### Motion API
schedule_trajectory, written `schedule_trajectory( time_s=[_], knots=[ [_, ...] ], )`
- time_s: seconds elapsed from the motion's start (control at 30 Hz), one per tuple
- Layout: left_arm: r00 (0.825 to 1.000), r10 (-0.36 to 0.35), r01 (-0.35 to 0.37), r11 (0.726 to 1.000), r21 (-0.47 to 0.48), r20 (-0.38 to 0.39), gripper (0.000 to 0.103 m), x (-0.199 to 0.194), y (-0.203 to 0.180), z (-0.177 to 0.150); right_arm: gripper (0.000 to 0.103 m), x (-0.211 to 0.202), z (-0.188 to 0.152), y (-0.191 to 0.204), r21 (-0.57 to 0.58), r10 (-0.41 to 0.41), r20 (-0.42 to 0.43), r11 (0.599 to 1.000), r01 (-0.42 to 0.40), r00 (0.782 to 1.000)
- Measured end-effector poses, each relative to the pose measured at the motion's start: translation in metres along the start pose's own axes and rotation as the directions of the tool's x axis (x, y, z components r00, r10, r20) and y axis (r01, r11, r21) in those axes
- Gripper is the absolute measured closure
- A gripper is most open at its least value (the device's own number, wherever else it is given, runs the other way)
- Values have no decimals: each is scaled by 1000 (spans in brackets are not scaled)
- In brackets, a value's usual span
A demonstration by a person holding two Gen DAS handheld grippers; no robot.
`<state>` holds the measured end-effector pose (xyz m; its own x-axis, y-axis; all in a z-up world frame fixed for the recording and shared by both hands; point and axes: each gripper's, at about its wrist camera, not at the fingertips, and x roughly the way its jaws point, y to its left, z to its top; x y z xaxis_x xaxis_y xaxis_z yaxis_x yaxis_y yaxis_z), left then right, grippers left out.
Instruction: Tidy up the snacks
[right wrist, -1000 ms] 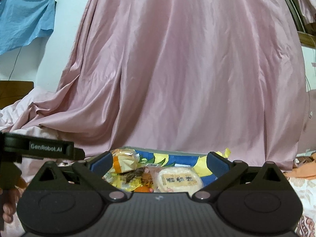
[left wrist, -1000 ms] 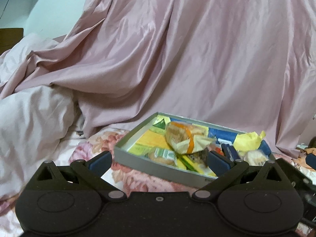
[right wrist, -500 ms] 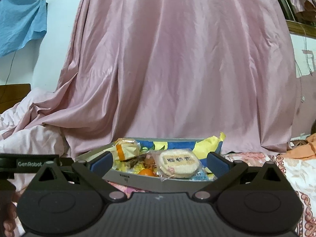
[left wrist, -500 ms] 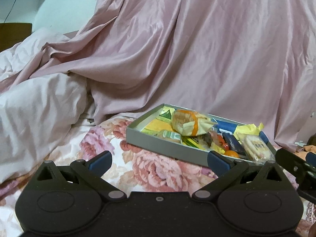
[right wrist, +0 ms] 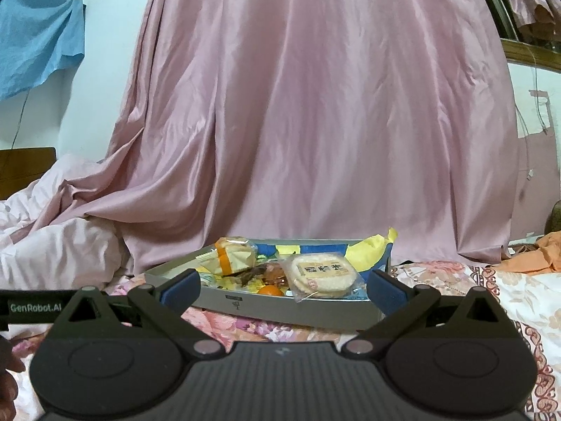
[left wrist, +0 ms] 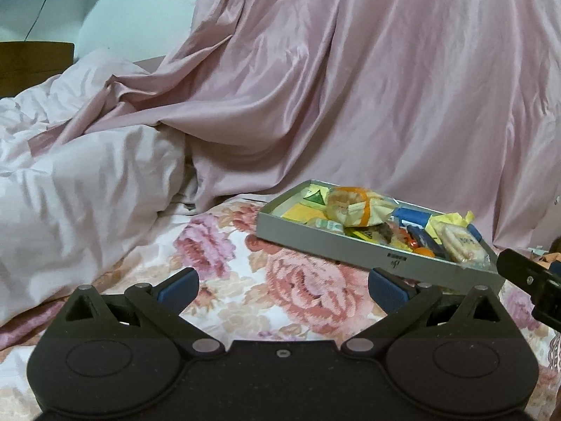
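Observation:
A grey tray (left wrist: 350, 244) full of wrapped snacks lies on the floral bedspread (left wrist: 266, 280); it also shows in the right wrist view (right wrist: 280, 307). On top lie a cake in an orange-banded wrapper (left wrist: 354, 205) (right wrist: 233, 256) and a round rice cracker pack (left wrist: 459, 242) (right wrist: 324, 273). My left gripper (left wrist: 282, 286) is open and empty, short of the tray and to its left. My right gripper (right wrist: 282, 287) is open and empty, just in front of the tray's near wall.
A pink satin sheet (right wrist: 315, 122) hangs behind the tray. A pale rumpled duvet (left wrist: 77, 189) lies to the left. Orange cloth (right wrist: 540, 252) lies at the right. The left gripper's body (right wrist: 35, 307) shows at the left edge of the right wrist view.
Both grippers have drawn back from the tray, which now looks smaller and farther off. The left view has swung left, showing more bedspread. Both stay open and empty.

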<state>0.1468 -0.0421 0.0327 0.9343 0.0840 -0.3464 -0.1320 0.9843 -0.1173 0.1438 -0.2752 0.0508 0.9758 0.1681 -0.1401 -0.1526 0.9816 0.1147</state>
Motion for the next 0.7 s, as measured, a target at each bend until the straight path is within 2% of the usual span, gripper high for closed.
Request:
schedule_trajectory(
  time_s=[0.37, 0.7],
  knots=[
    [1000, 11, -11, 1000, 4, 14, 1, -24, 15, -8, 0, -21, -10, 18, -23, 16, -18, 1000, -17, 1000],
    [1000, 12, -12, 1000, 4, 14, 1, -42, 28, -21, 0, -38, -17, 27, -25, -12, -21, 1000, 11, 1000]
  ],
)
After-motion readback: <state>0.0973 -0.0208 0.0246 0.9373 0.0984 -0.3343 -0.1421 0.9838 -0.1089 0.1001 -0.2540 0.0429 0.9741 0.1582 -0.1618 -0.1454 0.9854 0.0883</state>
